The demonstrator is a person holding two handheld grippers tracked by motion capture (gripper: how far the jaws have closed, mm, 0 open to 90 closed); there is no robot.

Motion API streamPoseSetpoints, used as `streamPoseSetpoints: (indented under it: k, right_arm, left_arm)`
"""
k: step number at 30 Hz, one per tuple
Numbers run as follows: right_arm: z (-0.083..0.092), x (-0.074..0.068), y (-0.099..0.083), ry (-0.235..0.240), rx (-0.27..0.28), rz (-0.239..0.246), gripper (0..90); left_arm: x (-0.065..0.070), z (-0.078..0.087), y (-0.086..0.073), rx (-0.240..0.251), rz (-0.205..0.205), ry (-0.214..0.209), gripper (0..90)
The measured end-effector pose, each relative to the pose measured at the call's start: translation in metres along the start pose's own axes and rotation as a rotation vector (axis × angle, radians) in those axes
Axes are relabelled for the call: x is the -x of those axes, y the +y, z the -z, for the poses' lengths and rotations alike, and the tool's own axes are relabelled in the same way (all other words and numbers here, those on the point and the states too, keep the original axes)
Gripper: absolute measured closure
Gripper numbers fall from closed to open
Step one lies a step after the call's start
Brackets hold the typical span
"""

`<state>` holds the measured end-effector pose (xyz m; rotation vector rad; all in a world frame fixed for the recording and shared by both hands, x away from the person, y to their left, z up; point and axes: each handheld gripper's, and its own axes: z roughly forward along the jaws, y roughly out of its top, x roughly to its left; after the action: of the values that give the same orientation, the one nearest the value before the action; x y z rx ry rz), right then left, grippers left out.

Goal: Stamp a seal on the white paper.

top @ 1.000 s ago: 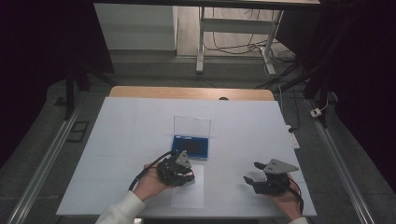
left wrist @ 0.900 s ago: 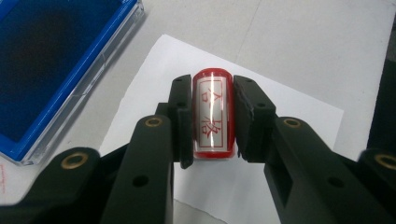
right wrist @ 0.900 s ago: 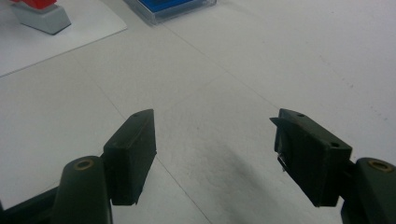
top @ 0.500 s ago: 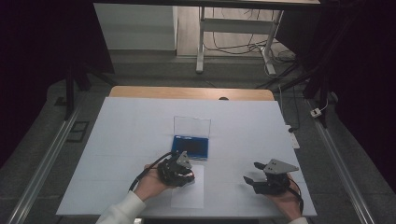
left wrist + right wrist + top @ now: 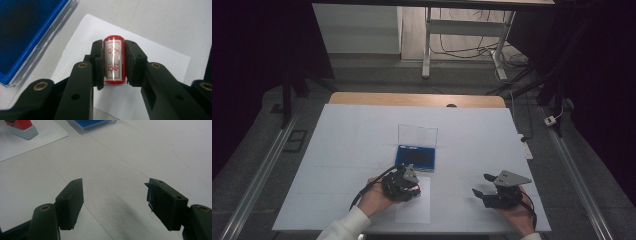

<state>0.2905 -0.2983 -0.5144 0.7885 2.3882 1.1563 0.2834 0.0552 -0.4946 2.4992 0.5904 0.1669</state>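
The left tool [image 5: 113, 62] grips a red stamp [image 5: 114, 60] between its jaws, over a white paper sheet [image 5: 155, 60] on the counter [image 5: 352, 145]; whether the stamp touches the sheet is hard to tell. A blue ink pad [image 5: 416, 157] lies just beyond. The right tool [image 5: 115, 202] rests apart, its jaws wide and empty.

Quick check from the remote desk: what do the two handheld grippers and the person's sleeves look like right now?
Both grippers, left gripper and right gripper, are matte black with blocky jaws and brass-coloured pivot pins. Each carries a grey three-cornered plate on top and trails a black cable. The left sleeve is white.
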Motion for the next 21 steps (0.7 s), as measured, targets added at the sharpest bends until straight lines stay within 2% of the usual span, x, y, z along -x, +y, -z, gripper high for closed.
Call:
streamPoseSetpoints:
  k: [4, 21]
  right_arm:
    - [-0.0010, -0.0013, 0.0006, 0.002, 0.001, 0.010, 29.2]
    - [-0.0010, -0.0008, 0.0006, -0.002, 0.003, 0.007, 29.3]
  left_arm:
    - [0.0027, -0.0003, -0.0010, 0.004, -0.008, 0.016, 71.0]
    - [0.0010, -0.0009, -0.0022, 0.012, -0.004, 0.006, 70.9]
